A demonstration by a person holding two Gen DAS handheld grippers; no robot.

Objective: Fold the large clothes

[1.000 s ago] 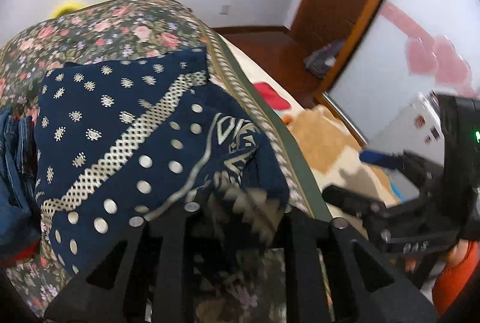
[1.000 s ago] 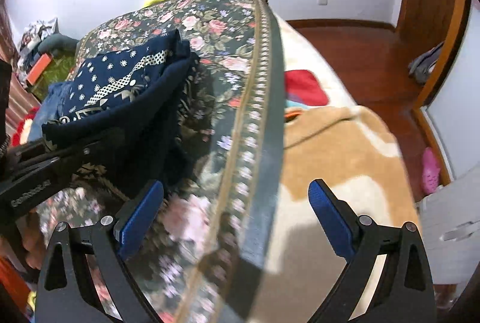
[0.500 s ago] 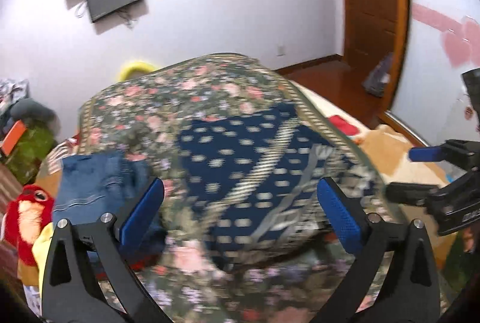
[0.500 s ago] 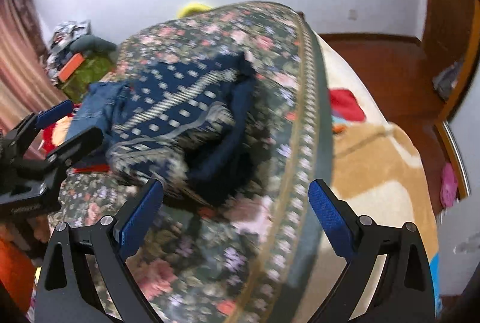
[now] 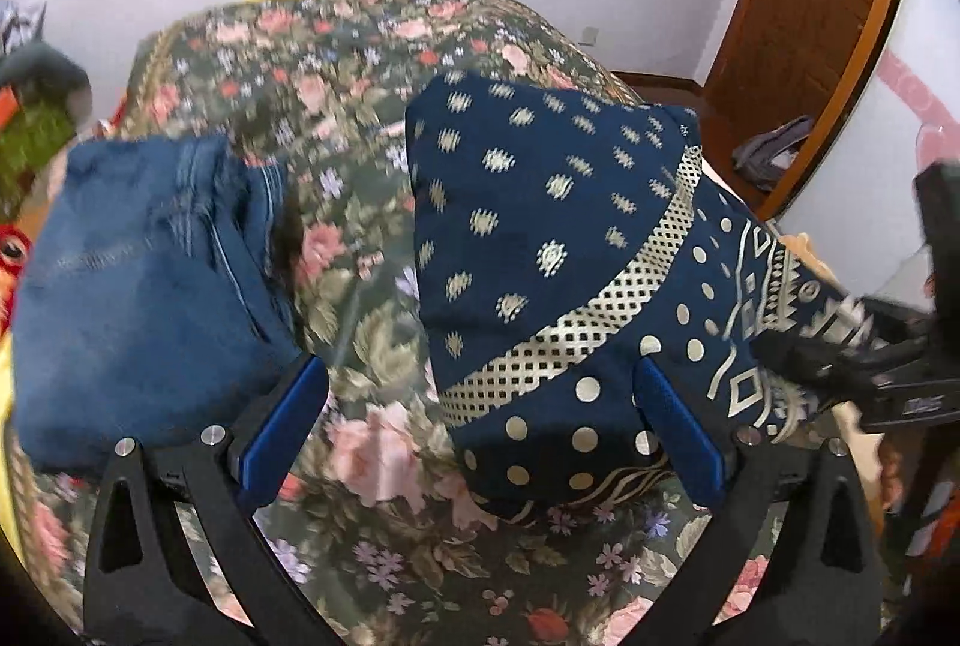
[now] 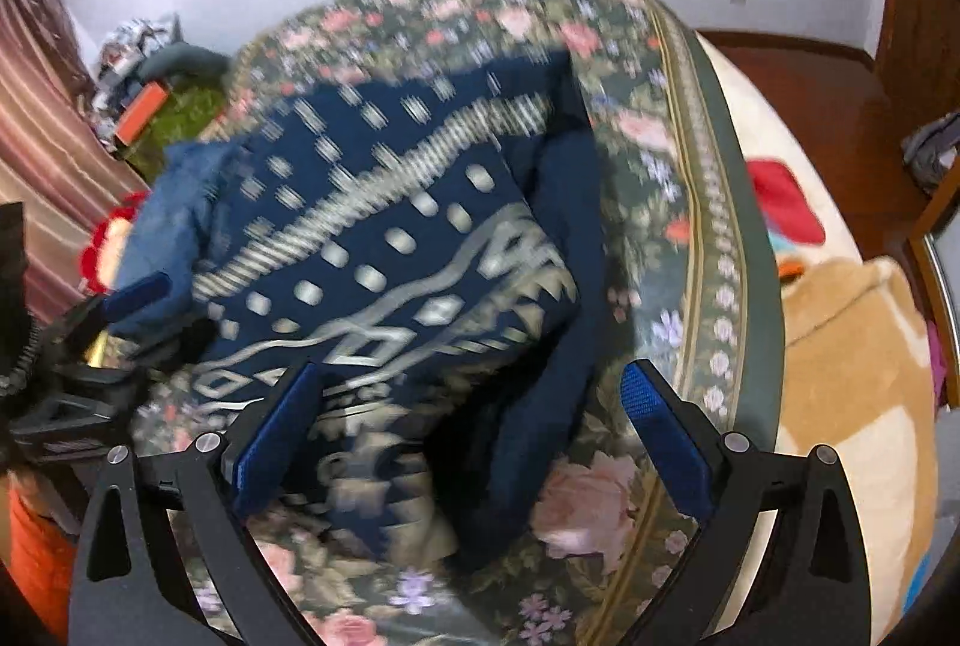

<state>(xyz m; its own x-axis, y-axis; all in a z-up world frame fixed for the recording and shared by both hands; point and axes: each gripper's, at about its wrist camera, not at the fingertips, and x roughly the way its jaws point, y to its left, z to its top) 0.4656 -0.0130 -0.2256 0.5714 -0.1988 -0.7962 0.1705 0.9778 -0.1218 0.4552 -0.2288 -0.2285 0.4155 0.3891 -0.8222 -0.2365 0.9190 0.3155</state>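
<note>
Left gripper (image 5: 480, 418): jaws wide apart, just opened, clamping nothing. Right gripper (image 6: 474, 424): jaws spread, nothing clamped, folded bundle's near edge lying between them. Navy patterned garment (image 5: 540, 238): folded, resting on floral bedspread (image 5: 336, 64). Denim garment (image 5: 126, 274): just beside it, left. Step judged: fold released; next likely neatening or fetching another garment.

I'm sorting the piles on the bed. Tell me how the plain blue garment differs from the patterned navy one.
The denim garment is plain mid-blue with visible seams; the patterned garment is darker navy with pale dots, motifs and a checked band. The denim garment lies at the left of the floral bedspread; the patterned garment lies nearer its right edge. Both are folded bundles resting on the bedspread, apart from each other, and neither is gripped.
</note>
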